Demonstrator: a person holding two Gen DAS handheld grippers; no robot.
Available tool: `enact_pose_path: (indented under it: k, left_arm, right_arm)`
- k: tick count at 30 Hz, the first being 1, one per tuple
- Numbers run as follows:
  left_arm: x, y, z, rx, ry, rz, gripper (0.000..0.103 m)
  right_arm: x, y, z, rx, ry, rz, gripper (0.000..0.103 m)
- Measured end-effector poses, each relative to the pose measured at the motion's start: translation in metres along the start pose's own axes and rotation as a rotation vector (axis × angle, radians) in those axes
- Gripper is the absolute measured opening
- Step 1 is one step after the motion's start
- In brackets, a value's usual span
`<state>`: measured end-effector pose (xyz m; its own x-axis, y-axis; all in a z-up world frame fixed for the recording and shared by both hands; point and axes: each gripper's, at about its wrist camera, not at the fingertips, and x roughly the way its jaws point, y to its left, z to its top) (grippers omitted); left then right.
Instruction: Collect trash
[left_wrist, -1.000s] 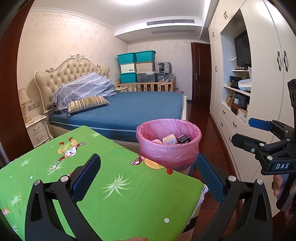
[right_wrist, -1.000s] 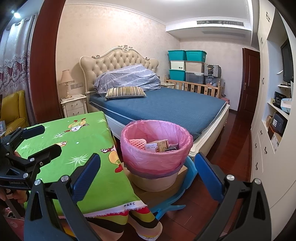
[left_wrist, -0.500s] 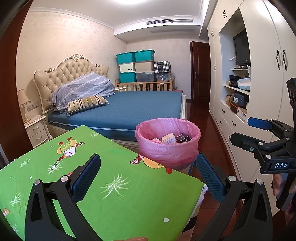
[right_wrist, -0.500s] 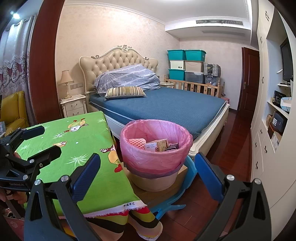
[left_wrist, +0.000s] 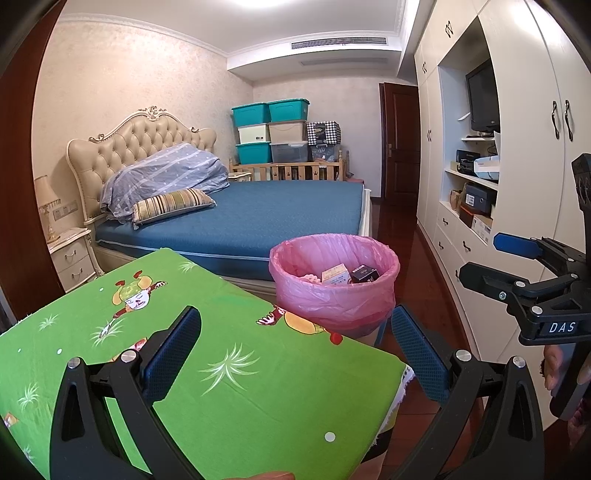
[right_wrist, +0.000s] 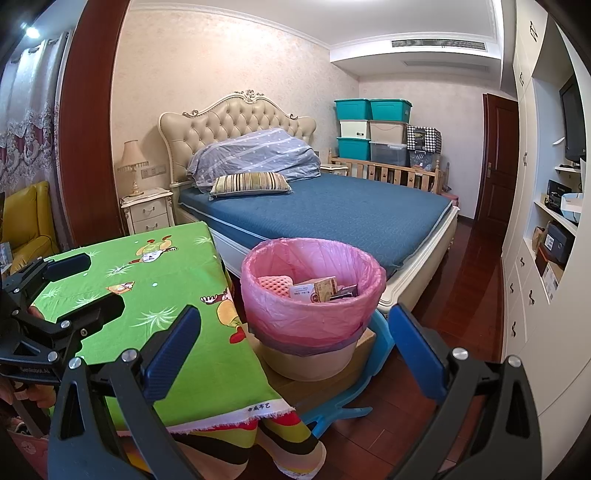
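A bin lined with a pink bag (left_wrist: 334, 291) (right_wrist: 312, 306) stands just beyond the table's far corner, on a cardboard box over a blue stool. Inside lie small cartons (right_wrist: 314, 288), a dark box (left_wrist: 365, 274) and a pink foam piece (right_wrist: 272, 285). My left gripper (left_wrist: 295, 350) hovers open above the green cartoon tablecloth (left_wrist: 229, 369) (right_wrist: 155, 280) with nothing between its blue pads. My right gripper (right_wrist: 293, 347) is open and empty too, held off the table's right side, facing the bin. Each gripper shows in the other's view: right gripper (left_wrist: 491, 258), left gripper (right_wrist: 88, 284).
A bed with blue cover (right_wrist: 332, 210) lies behind the bin, with a nightstand and lamp (right_wrist: 147, 206) to its left. White cabinets with shelves (left_wrist: 476, 192) line the right wall. Stacked storage boxes (left_wrist: 273, 133) stand at the back, and a yellow armchair (right_wrist: 26, 221) at far left.
Both views have drifted slightly, the bin sitting a touch lower in frame. The grippers stay open and nothing was picked up or dropped.
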<state>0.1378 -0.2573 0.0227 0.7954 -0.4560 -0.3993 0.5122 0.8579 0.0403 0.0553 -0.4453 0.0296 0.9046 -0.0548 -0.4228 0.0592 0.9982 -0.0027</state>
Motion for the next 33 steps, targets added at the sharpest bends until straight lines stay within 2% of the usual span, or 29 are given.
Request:
enact_pose_path:
  k: [14,21,33]
  left_arm:
    - [-0.0034,-0.0029,-0.0033,0.015,-0.025,0.004,0.097]
    - [0.0002,0.0017,-0.0035,-0.007,-0.006,-0.036,0.097]
    - [0.0009,0.0038,-0.0073,-0.003,0.006,-0.036,0.097]
  right_arm:
    - [0.0006,0.0013,-0.0004,0.002,0.004,0.001,0.099]
    - [0.0004,0.0056,-0.0002,0.003,0.007,0.004,0.099]
    - [-0.0008,0.0054,0.0005,0.005,0.003,0.004,0.099]
